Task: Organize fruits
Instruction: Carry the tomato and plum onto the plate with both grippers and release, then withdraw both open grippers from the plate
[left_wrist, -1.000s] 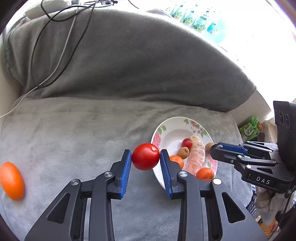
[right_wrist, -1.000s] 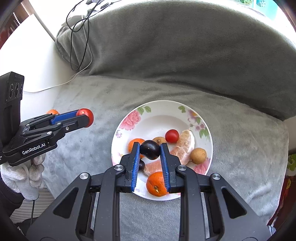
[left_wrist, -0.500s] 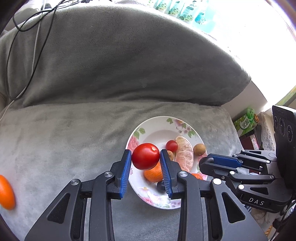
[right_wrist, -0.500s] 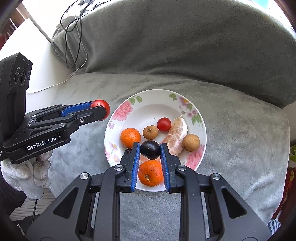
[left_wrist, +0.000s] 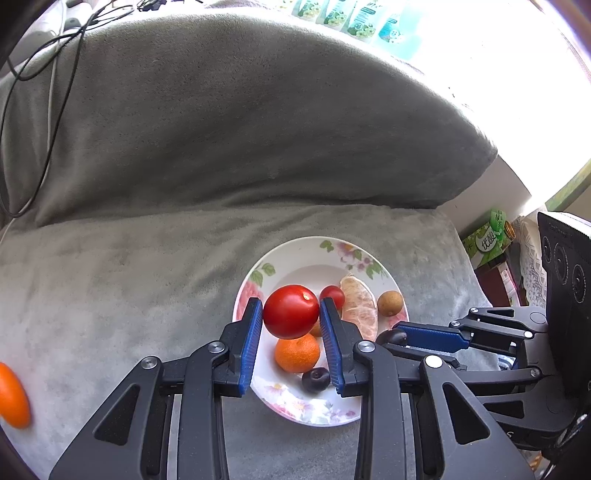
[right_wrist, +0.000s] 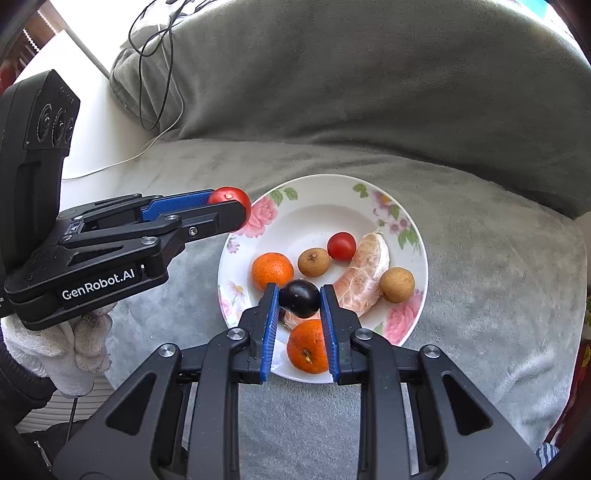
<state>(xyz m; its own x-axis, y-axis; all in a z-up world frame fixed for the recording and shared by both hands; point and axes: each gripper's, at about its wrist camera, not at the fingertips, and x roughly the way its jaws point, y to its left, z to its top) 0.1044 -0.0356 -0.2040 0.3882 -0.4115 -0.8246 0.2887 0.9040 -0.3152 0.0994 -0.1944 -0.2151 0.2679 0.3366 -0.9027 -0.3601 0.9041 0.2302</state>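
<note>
1. Left wrist view: the left gripper (left_wrist: 291, 316) pinches a tomato (left_wrist: 290, 311) between its blue pads, held above the plate (left_wrist: 295, 254) over its near-left part.
2. Right wrist view: the right gripper (right_wrist: 299, 301) pinches a dark plum (right_wrist: 299, 298), held above the plate's near side.
3. On the plate lie two tangerines, one left of centre (right_wrist: 272, 270) and one at the near rim (right_wrist: 308, 347), a cherry tomato (right_wrist: 341, 246), a pomelo segment (right_wrist: 364, 275) and two longans (right_wrist: 313, 261).
4. Another dark fruit (left_wrist: 316, 379) lies at the plate's near edge.
5. Far left of the plate, an orange (left_wrist: 13, 397) lies on the grey blanket (left_wrist: 129, 277).
</note>
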